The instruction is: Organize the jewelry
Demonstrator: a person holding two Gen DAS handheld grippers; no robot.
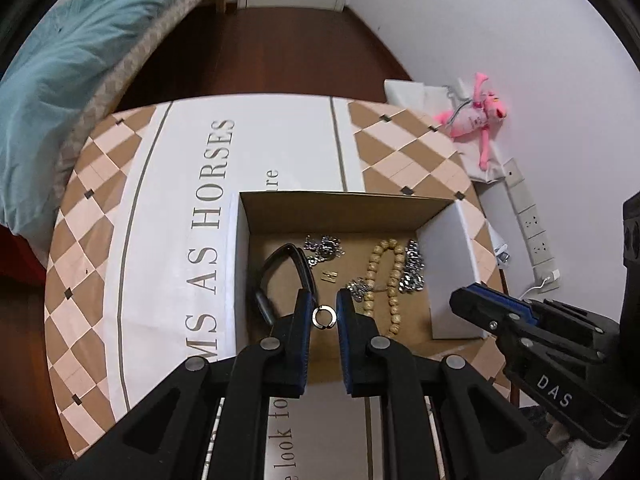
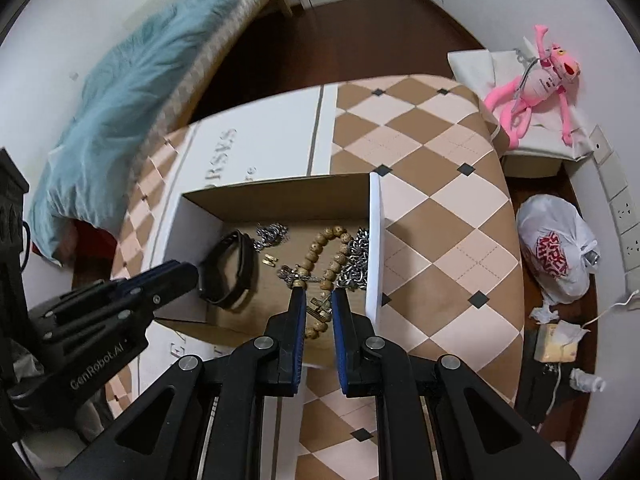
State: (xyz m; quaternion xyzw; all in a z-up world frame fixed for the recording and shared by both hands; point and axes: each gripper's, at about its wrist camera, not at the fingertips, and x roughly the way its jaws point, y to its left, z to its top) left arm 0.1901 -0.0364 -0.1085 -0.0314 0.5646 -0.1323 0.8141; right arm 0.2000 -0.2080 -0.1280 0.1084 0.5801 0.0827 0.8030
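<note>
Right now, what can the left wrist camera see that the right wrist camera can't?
Only the left wrist view shows a small silver ring between the left gripper's pads; whether they pinch it is unclear. Only the right wrist view shows a white plastic bag and a tissue pack on the floor. Both show the cardboard box holding a wooden bead bracelet, a black band and silver chains, plus the pink plush toy and blue blanket.
</note>
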